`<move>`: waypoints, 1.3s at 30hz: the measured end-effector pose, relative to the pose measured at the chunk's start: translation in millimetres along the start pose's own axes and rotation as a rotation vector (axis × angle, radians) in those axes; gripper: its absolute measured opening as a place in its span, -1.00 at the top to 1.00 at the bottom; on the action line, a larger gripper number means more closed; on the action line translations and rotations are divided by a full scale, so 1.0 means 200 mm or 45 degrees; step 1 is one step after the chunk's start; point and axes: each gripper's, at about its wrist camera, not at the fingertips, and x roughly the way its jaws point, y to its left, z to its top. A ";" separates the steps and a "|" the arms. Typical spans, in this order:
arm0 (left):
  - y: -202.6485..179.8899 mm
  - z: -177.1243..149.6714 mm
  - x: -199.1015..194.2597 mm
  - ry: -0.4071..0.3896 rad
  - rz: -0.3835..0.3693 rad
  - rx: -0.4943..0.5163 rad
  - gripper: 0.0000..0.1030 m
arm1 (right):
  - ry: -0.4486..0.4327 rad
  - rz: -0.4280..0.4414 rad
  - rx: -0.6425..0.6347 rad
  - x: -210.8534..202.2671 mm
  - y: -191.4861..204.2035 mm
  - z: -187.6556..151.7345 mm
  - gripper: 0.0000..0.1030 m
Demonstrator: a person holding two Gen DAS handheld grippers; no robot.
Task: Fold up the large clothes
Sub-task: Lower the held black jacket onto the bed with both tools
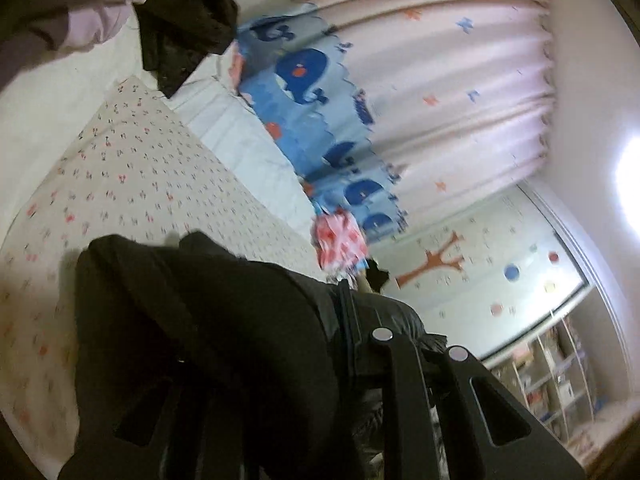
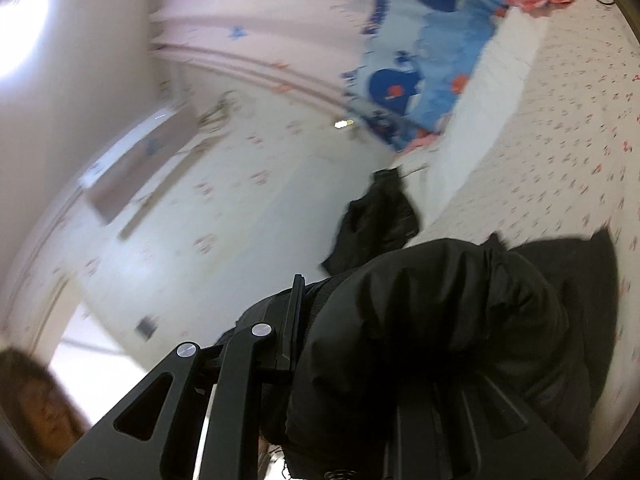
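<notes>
Up close, two claws, left claw (image 1: pixel 352 344) and right claw (image 2: pixel 296 320), each pinch one black jacket (image 1: pixel 208 320), lifted above the flowery bed (image 1: pixel 132 168). One more dark garment (image 1: pixel 188 24) lies farther back. One whale blanket (image 1: pixel 312 80) beyond.

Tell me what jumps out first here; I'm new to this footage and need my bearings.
A bulky black jacket fills the lower part of both views, bunched over each gripper, above a bed sheet with small red prints. Behind the bed hangs a pale curtain with a bright blue whale pattern along its bottom. A second dark garment lies at the far end of the bed in the left view.
</notes>
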 end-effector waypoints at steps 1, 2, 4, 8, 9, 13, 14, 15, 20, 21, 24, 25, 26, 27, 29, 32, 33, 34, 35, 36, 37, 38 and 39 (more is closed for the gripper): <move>0.03 0.02 0.05 -0.009 0.028 -0.012 0.66 | -0.009 -0.042 0.024 0.05 -0.06 0.03 0.66; 0.07 0.05 0.11 -0.015 0.053 -0.037 0.66 | -0.019 -0.088 0.048 0.09 -0.13 0.05 0.66; 0.18 0.09 0.23 -0.030 0.123 -0.090 0.66 | -0.033 -0.166 0.119 0.18 -0.28 0.08 0.63; 0.42 0.11 0.42 -0.045 0.240 -0.214 0.66 | -0.039 -0.332 0.231 0.32 -0.60 0.09 0.63; 0.48 0.11 0.47 -0.045 0.260 -0.243 0.66 | -0.039 -0.359 0.242 0.34 -0.66 0.09 0.63; 0.60 0.06 0.57 -0.054 0.335 -0.235 0.66 | -0.006 -0.441 0.229 0.42 -0.82 0.07 0.65; 0.62 0.05 0.59 -0.056 0.352 -0.225 0.66 | 0.006 -0.449 0.223 0.42 -0.84 0.06 0.65; 0.65 0.02 0.61 -0.048 0.374 -0.207 0.66 | 0.023 -0.457 0.216 0.44 -0.86 0.06 0.65; 0.70 0.01 0.66 0.000 0.455 -0.251 0.65 | 0.057 -0.489 0.259 0.46 -0.92 0.06 0.61; 0.68 0.01 0.65 0.004 0.464 -0.254 0.64 | 0.061 -0.499 0.266 0.45 -0.92 0.07 0.58; 0.59 0.04 0.61 0.006 0.451 -0.300 0.38 | 0.038 -0.461 0.323 0.39 -0.86 0.07 0.07; 0.56 0.06 0.59 0.003 0.440 -0.306 0.17 | 0.017 -0.430 0.325 0.37 -0.82 0.07 -0.32; 0.52 0.07 0.55 -0.013 0.408 -0.309 0.05 | -0.014 -0.410 0.308 0.35 -0.77 0.08 -0.47; 0.48 0.09 0.51 -0.050 0.355 -0.310 -0.21 | -0.037 -0.411 0.281 0.35 -0.71 0.08 -0.69; 0.42 0.11 0.44 -0.123 0.280 -0.315 -0.59 | -0.080 -0.400 0.207 0.34 -0.59 0.10 -0.77; 0.42 0.14 0.32 -0.220 0.156 -0.391 -0.84 | -0.134 -0.443 0.075 0.37 -0.43 0.13 -0.86; 0.42 0.15 0.30 -0.233 0.159 -0.396 -0.84 | -0.121 -0.487 0.019 0.40 -0.38 0.14 -0.86; 0.41 0.16 0.31 -0.238 0.187 -0.378 -0.84 | -0.099 -0.536 -0.035 0.44 -0.35 0.15 -0.86; 0.40 0.16 0.32 -0.232 0.225 -0.347 -0.84 | -0.069 -0.600 -0.084 0.52 -0.33 0.15 -0.86; 0.39 0.16 0.35 -0.212 0.246 -0.324 -0.84 | -0.041 -0.665 -0.112 0.59 -0.32 0.15 -0.86; 0.37 0.15 0.41 -0.161 0.249 -0.293 -0.84 | -0.010 -0.740 -0.140 0.66 -0.33 0.16 -0.86; 0.35 0.15 0.47 -0.117 0.254 -0.265 -0.84 | 0.032 -0.811 -0.187 0.76 -0.34 0.16 -0.86; 0.33 0.14 0.55 -0.055 0.290 -0.214 -0.84 | 0.059 -0.845 -0.221 0.83 -0.35 0.16 -0.86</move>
